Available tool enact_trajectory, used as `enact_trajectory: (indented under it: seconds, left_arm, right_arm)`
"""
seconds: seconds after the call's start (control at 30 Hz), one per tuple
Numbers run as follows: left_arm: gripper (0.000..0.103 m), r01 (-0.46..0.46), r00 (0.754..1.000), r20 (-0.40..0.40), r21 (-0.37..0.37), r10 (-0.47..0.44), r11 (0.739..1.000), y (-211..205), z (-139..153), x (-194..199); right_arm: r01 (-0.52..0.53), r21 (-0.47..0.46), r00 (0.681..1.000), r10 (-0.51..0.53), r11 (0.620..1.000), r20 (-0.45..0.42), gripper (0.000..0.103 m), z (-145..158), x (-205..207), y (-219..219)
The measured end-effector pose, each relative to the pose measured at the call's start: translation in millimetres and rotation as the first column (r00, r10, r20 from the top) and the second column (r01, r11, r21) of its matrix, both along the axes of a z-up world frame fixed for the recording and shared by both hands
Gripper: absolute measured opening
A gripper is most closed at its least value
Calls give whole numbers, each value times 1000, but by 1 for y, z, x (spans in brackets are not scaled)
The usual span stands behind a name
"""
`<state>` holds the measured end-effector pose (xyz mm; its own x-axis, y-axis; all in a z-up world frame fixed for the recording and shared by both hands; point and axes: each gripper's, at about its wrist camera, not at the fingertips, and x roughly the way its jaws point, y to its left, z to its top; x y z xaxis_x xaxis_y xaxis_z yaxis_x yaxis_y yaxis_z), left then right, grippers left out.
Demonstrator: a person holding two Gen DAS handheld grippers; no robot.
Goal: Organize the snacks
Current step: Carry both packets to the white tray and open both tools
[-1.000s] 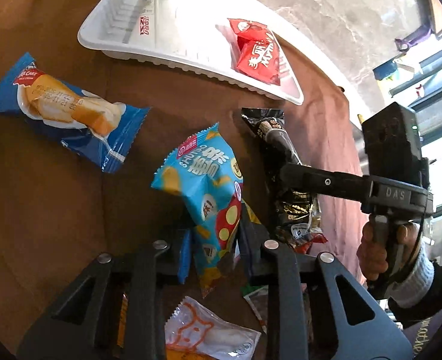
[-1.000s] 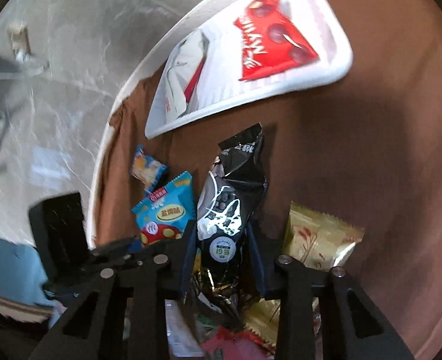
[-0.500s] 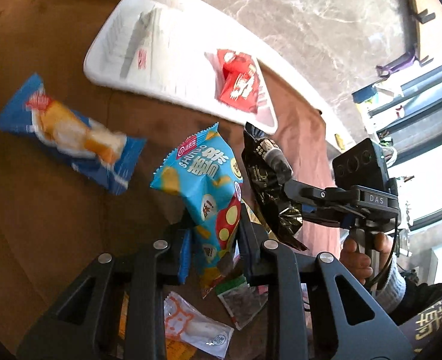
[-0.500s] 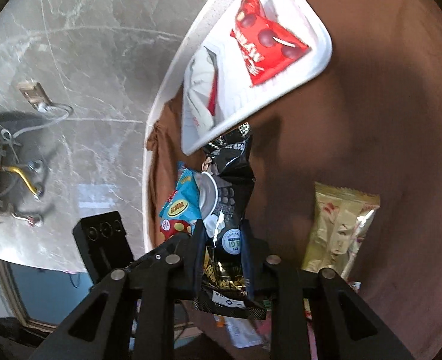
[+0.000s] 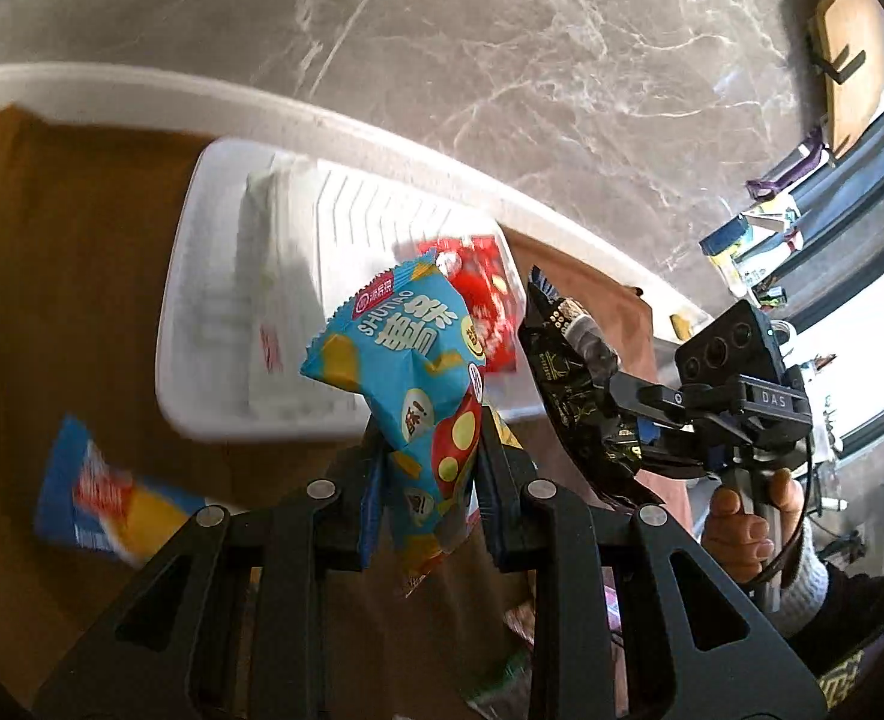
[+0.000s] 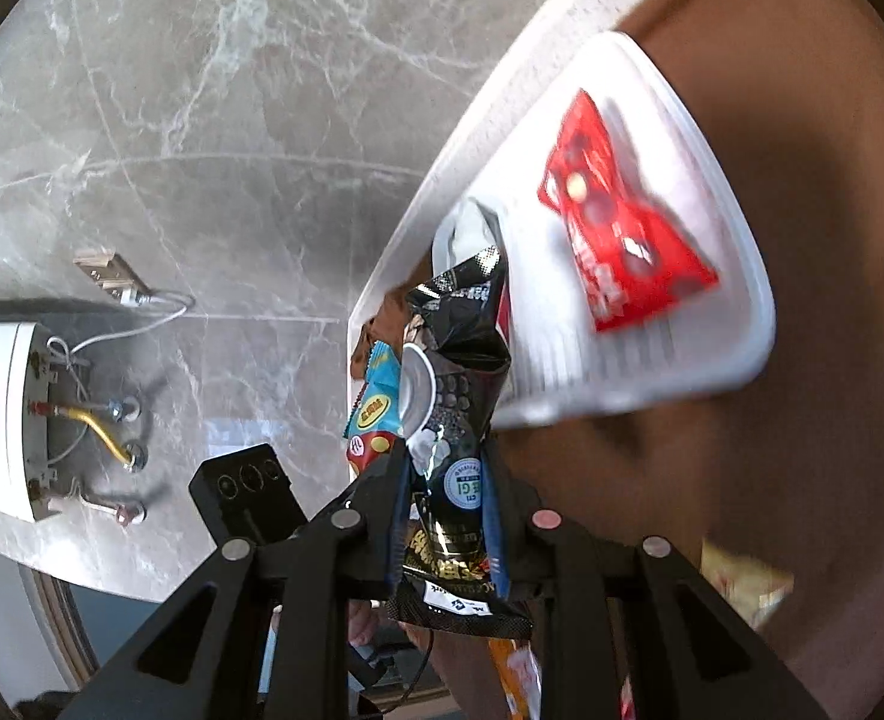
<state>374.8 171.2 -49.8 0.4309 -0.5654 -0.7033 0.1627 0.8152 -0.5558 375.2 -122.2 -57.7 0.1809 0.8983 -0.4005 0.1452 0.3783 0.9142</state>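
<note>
Nearest the white tray (image 5: 219, 324), on its near side: left tongs (image 5: 426, 480) are clamped on the blue snack bag (image 5: 405, 360), gripping its lower half; upper half stands free above the pads. Bag looks light, puffy, crinkly film, so it will likely slip or crush if squeezed hard. Best hold is the lower seam area, as now.

Right of the tray's near corner: right tongs (image 6: 445, 510) are pinched narrow on the black snack packet (image 6: 460, 372), held low on its body, top flopping toward the tray. Soft foil, light, probably slick.

Both packs hang off the bench (image 5: 51, 276), just short of the tray rim. The rim is a low lip, so little lift should be needed. Inside the tray: a red packet (image 6: 616, 240) at the right end and a white packet (image 5: 273, 264); the ribbed middle is open.

Beyond the tray: bench edge, then the marble floor (image 5: 502, 60), so overshoot would drop a pack. A blue-orange pack (image 5: 99, 492) lies left of the tray, well apart.
</note>
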Motion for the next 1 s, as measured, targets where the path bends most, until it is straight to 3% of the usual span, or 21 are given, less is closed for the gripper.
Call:
enact_trajectory:
  seconds: [0.4, 0.63, 0.67, 0.73, 0.8, 0.87, 1.0]
  left_arm:
    - [24, 56, 998, -3, 130, -56, 990, -22, -24, 86]
    - [25, 80, 997, -16, 278, -79, 957, -41, -42, 105]
    - [25, 80, 997, -12, 303, -80, 950, -44, -44, 106]
    - [26, 81, 996, -4, 329, -84, 941, -47, -45, 108]
    - [31, 75, 997, -1, 337, -79, 939, -48, -46, 108]
    - [45, 64, 997, 10, 341, -72, 938, -49, -44, 109]
    - [46, 34, 998, 44, 366, -53, 930, -51, -34, 104]
  right_arm:
    - [31, -65, 999, -32, 997, -8, 23, -28, 60, 27]
    - [-2, -244, 999, 12, 970, 38, 27, -34, 73, 45]
    - [-4, -261, 999, 16, 965, 42, 28, -34, 73, 46]
    - [-6, -276, 997, 26, 961, 68, 40, -30, 72, 48]
    - [4, -297, 995, 28, 955, 101, 45, -22, 71, 49]
    - [7, -308, 991, 35, 951, 131, 45, -17, 69, 49]
    - [18, -294, 987, 30, 956, 161, 45, -4, 64, 45]
